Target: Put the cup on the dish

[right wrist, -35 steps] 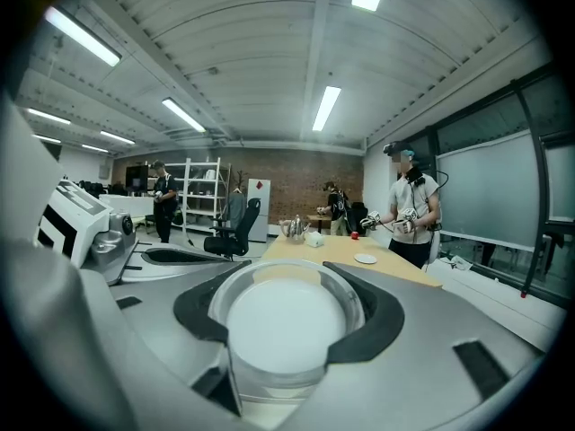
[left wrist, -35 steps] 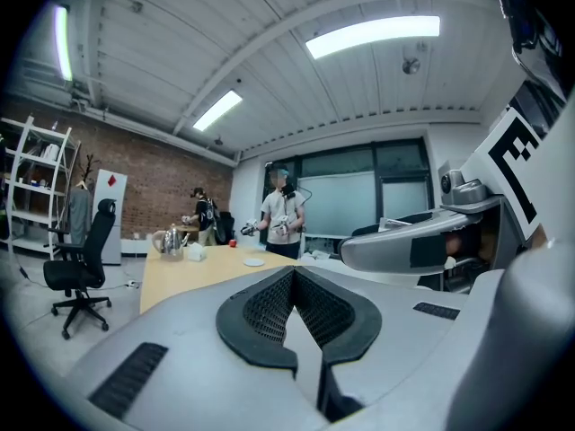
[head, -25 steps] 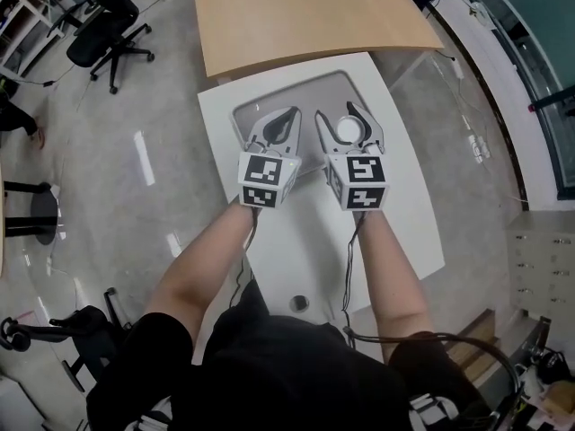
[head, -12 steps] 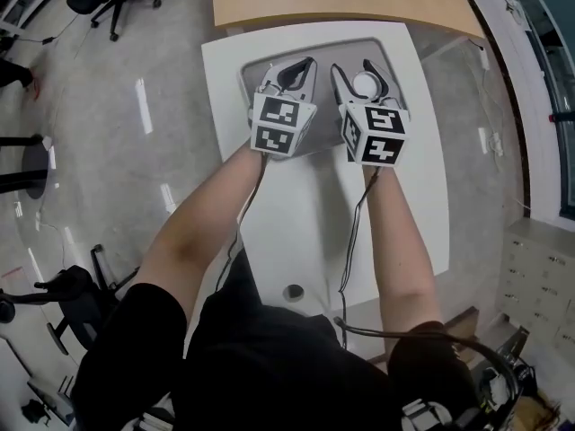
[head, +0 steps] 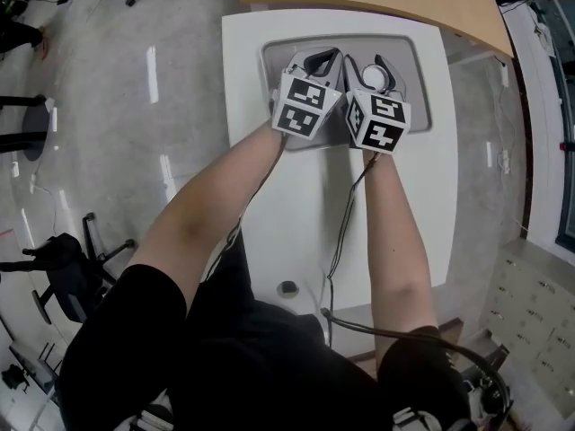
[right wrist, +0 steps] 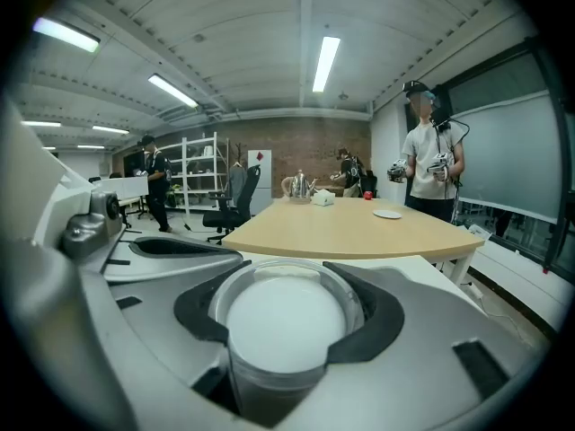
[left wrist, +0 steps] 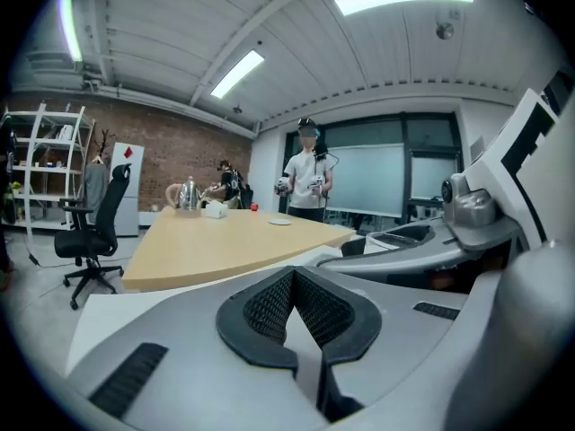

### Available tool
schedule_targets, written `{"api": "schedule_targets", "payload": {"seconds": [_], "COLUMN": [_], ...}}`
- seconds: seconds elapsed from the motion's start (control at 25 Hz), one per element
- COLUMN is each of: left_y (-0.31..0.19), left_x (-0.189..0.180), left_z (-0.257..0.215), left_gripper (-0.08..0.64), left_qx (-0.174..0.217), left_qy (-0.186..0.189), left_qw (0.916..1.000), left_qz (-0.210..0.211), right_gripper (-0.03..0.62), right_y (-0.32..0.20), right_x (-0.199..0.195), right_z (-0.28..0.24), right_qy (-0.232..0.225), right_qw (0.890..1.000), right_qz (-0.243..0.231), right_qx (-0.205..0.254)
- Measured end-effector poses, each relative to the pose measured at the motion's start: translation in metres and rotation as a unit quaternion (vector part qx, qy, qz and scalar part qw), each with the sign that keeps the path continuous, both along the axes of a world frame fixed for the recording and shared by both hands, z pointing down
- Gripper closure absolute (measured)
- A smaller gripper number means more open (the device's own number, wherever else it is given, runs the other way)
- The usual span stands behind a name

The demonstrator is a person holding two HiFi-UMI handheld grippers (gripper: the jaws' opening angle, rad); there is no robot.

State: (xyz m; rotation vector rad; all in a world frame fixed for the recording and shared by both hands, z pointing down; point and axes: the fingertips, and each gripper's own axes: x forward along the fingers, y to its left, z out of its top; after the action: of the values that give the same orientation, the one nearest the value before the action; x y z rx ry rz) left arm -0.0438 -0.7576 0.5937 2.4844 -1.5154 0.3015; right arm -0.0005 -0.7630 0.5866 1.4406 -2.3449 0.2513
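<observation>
Wooden table [right wrist: 359, 233], dish [right wrist: 387, 214] beyond cup [right wrist: 286, 326]

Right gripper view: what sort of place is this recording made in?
Probably an office-like lab or workspace: a large wooden table, a wheeled office chair and white shelving stand before a brick wall, under strip lights.

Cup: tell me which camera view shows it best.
The right gripper view: the cup fills the centre, its clear wall and white inside plain, clamped between the right hand-held gripper's jaws. The head view shows only its round top past the marker cube. In the left gripper view I cannot make it out.
</observation>
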Motion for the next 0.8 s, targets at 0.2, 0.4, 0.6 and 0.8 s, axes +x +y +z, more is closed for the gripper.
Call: {"api": "schedule_targets", "payload": {"seconds": [0.2, 0.4, 0.6, 0.8], "left_y": [0.001, 0.002, 0.004, 0.004], "left_x": [-0.006, -0.013, -0.012, -0.012], "left_z": [0.008, 0.014, 0.017, 0.019], "left_gripper": [0.554, 0.554, 0.554, 0.554], "left_qx": [-0.004, -0.012, -0.016, -0.019], "left_qy": [0.006, 0.024, 0.026, 0.031], "left_qw": [0.9999, 0.9994, 0.9993, 0.999], "left_qz": [-0.01, -0.023, -0.023, -0.026], "right_gripper": [0.341, 0.341, 0.341, 0.34], "right_y": [-0.002, 0.002, 0.004, 0.004], "right_x": [-0.002, -0.001, 0.003, -0.001], "right_z": [0.02, 0.032, 0.041, 0.042], "right_qy": [0.001, -0.004, -0.001, 0.002], "right_qw": [1.0, 1.0, 1.0, 1.0], "right_qz": [0.004, 0.01, 0.015, 0.011], "right_qx": [-0.012, -0.02, -0.028, -0.02]}}
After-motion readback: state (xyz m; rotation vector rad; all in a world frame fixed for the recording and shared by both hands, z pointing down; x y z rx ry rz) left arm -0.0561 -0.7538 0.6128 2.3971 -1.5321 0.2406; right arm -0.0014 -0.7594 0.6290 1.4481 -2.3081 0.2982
